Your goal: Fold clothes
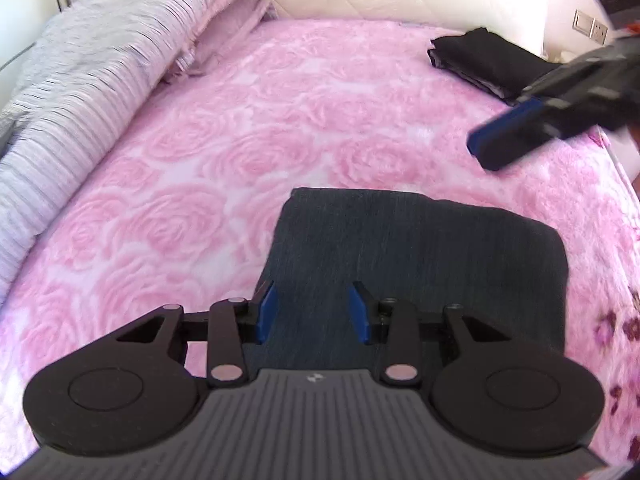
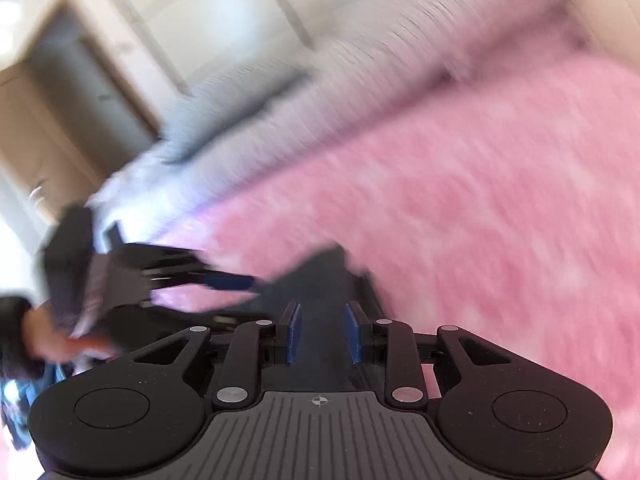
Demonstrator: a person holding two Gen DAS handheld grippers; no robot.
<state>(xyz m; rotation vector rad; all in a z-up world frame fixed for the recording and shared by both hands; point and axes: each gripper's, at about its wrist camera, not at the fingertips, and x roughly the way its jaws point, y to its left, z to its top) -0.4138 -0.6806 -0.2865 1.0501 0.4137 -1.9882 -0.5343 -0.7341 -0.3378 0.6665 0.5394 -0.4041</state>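
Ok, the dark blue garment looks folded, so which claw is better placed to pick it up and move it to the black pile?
Left. The left claw hangs open directly over the folded dark blue garment. The right claw is raised clear of it, above the pink blanket, near the black pile; its view is motion-blurred.

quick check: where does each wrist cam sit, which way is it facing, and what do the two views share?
Left wrist: on the left gripper, facing across the pink bedspread toward the headboard; folded dark garment under its open fingers, black folded pile beyond, right gripper at upper right.
Right wrist: on the right gripper, tilted, motion-blurred, facing bed edge and door; the person's arm holds the left gripper.
Shared: bedspread, dark garment, each other's gripper.
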